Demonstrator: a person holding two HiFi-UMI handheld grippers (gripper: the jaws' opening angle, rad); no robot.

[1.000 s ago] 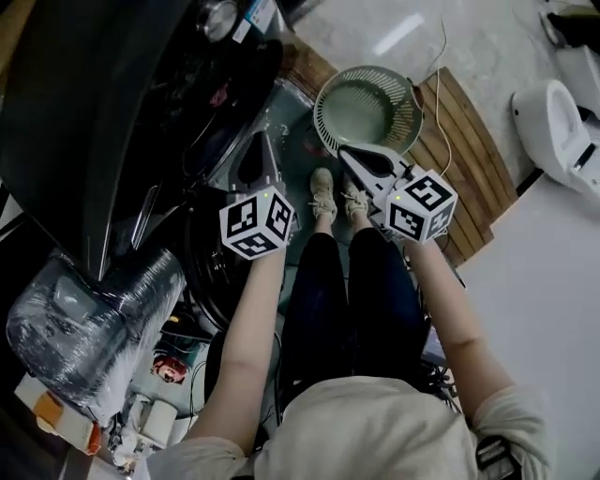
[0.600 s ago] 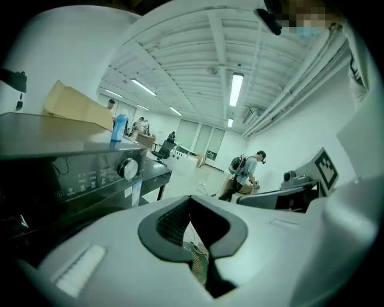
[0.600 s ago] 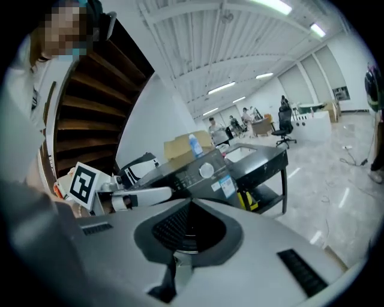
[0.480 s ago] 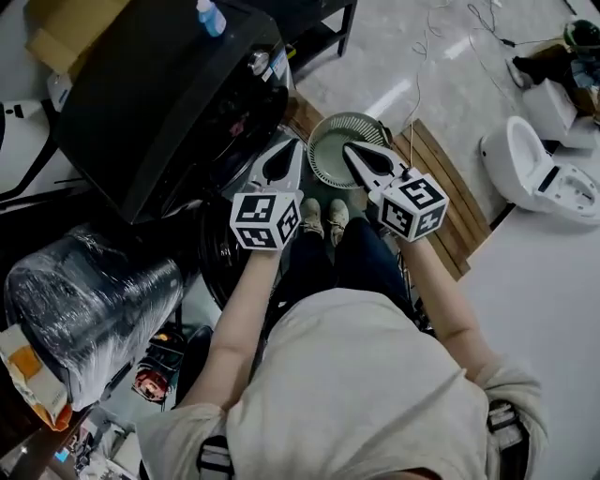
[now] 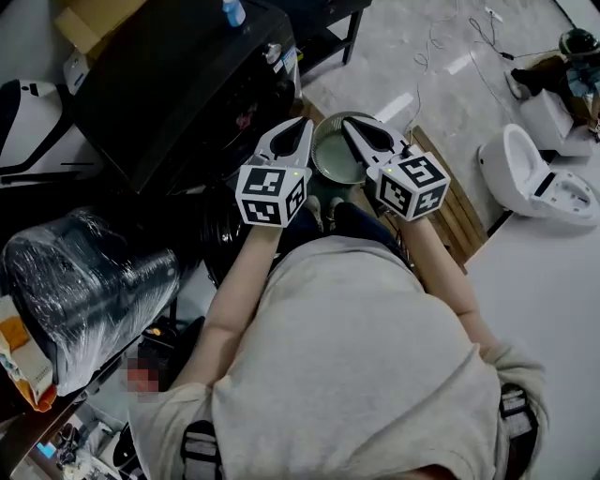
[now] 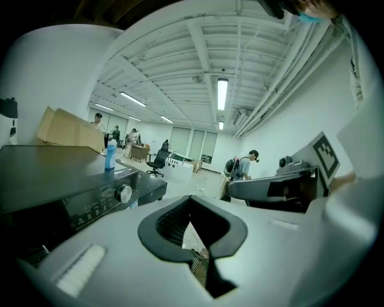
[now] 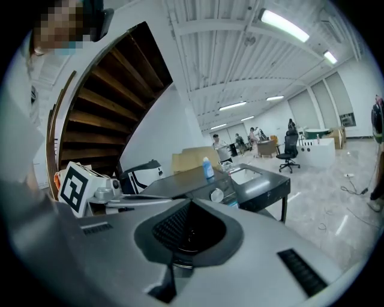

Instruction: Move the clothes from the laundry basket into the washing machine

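In the head view my left gripper [image 5: 304, 123] and right gripper [image 5: 348, 123] are held up side by side in front of my chest. Both are shut with nothing between the jaws. Between and below them shows the round pale-green laundry basket [image 5: 331, 156] on the floor; the part I see holds no clothes. The black washing machine [image 5: 178, 94] stands to the left. The left gripper view shows its shut jaws [image 6: 191, 202], the washing machine's top and dial [image 6: 123, 193], and the right gripper [image 6: 282, 186]. The right gripper view shows shut jaws [image 7: 191, 205] and the machine [image 7: 240, 183].
A blue bottle [image 5: 232, 11] and a cardboard box [image 5: 94, 21] sit on the machine. A plastic-wrapped bundle [image 5: 84, 281] lies at the left, a wooden slat platform [image 5: 452, 208] and a white moulded object [image 5: 525, 178] at the right. People and office chairs stand far off in the hall.
Both grippers have risen with my body from near the floor to chest height. The basket and my feet have shrunk and are partly hidden behind the grippers.
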